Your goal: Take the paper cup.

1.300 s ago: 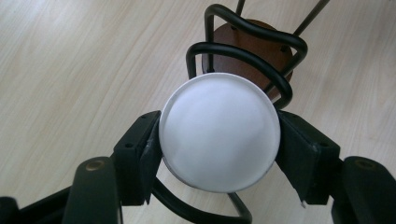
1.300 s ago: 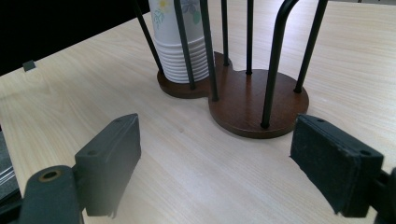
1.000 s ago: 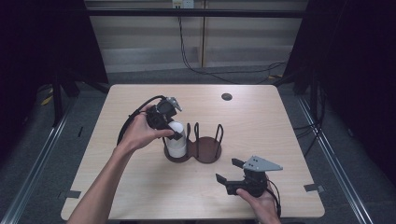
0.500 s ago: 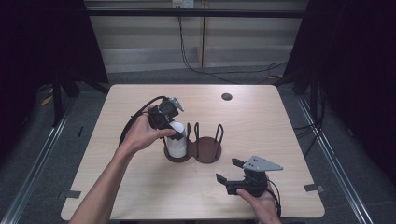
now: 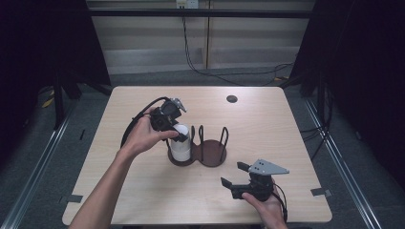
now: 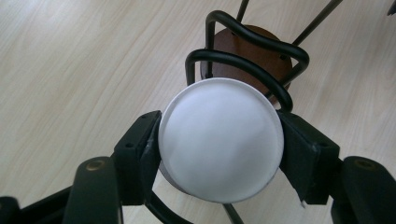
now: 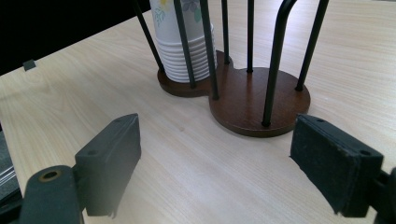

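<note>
A stack of white paper cups (image 5: 181, 149) stands upside down in the left bay of a wire cup holder with a brown base (image 5: 213, 153). My left gripper (image 5: 179, 133) reaches over the stack from the left. Its jaws have just been closing, and the top cup (image 6: 222, 144) is between them. In the left gripper view both pads (image 6: 150, 140) press on that cup's sides. My right gripper (image 5: 233, 174) rests near the front right of the table, open and with nothing between its jaws (image 7: 215, 158). It faces the holder base (image 7: 252, 102) and the flower-printed cup stack (image 7: 184, 46).
The holder's right bay (image 5: 217, 143) stands empty between black wire loops. A small dark round spot (image 5: 232, 98) lies near the table's far edge. The left gripper's cable (image 5: 136, 121) loops over the table behind the hand. Bare wood table (image 5: 286, 133) surrounds the holder.
</note>
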